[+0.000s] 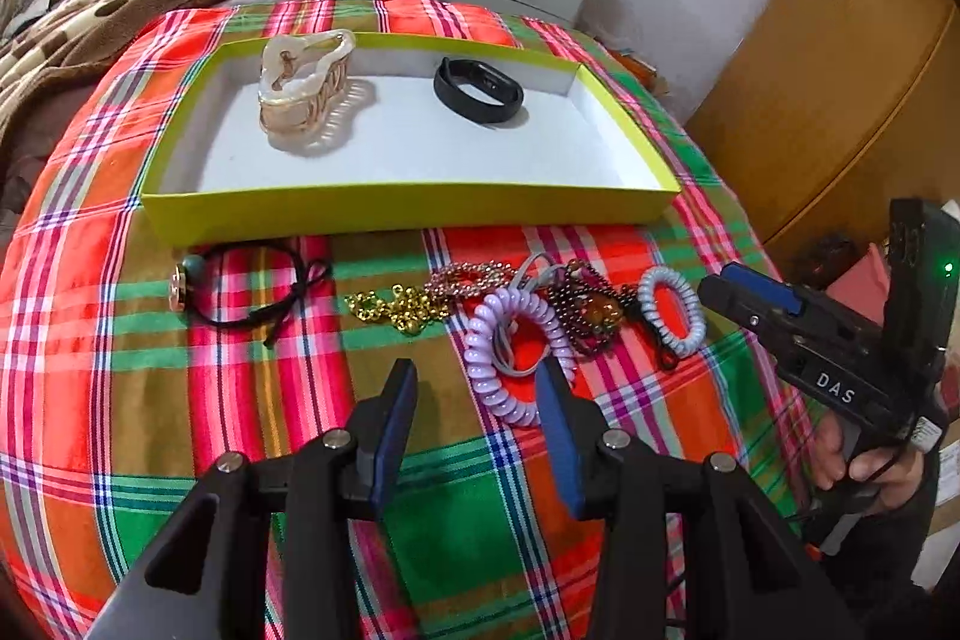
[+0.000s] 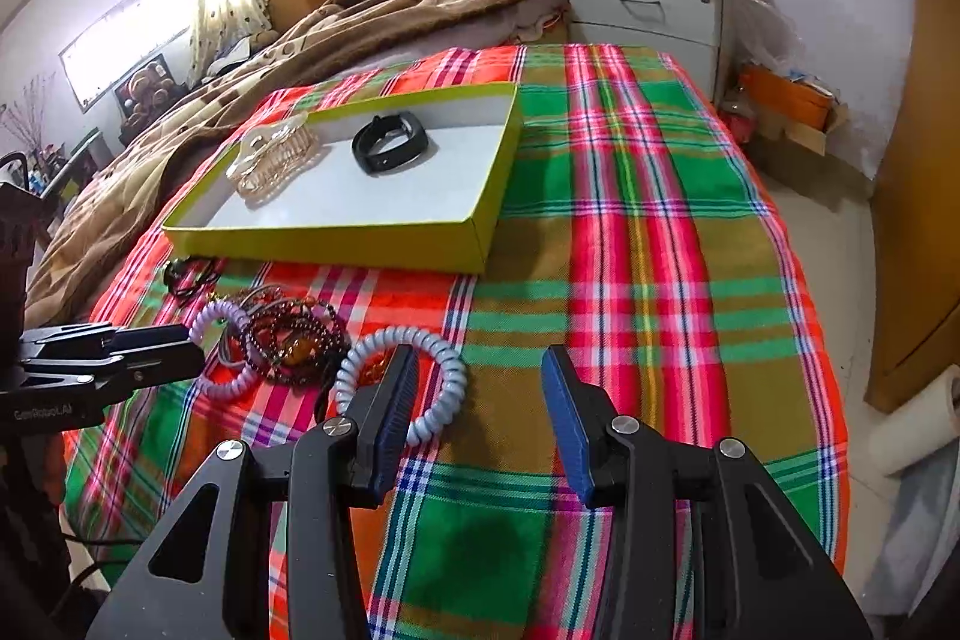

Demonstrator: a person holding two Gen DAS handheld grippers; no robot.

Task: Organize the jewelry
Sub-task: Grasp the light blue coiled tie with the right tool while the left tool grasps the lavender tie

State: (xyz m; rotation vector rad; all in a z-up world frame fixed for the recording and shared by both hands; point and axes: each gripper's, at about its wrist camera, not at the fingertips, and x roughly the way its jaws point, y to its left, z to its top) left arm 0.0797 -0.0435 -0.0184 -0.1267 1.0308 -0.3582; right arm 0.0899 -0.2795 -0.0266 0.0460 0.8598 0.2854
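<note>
Left wrist view: left gripper (image 1: 477, 394) and right gripper (image 2: 480, 400) both gape empty; box (image 1: 414, 208) holds two pieces; the tangled bead pile (image 1: 576, 310) beside the lilac coil (image 1: 516, 358) may drag neighbours along if snagged

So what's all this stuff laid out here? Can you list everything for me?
box: 1, yellow-green outside, white inside, on the cloth
hair claw: 1, cream, in the box, left
wristband: 1, black, in the box, right
cord bracelet: 1, black, on the cloth before the box
gold chain: 1, gold, on the cloth
pink chain: 1, pink, beside the gold one
coil hair ties: 2, lilac and pale blue, on the cloth
bead bracelets: dark tangle, count unclear, between the coils
cloth: 1, red-green plaid, over the bed
blanket: 1, brown, behind
nightstand: 1, grey, far end
left gripper: fingers open, empty
right gripper: fingers open, empty
</note>
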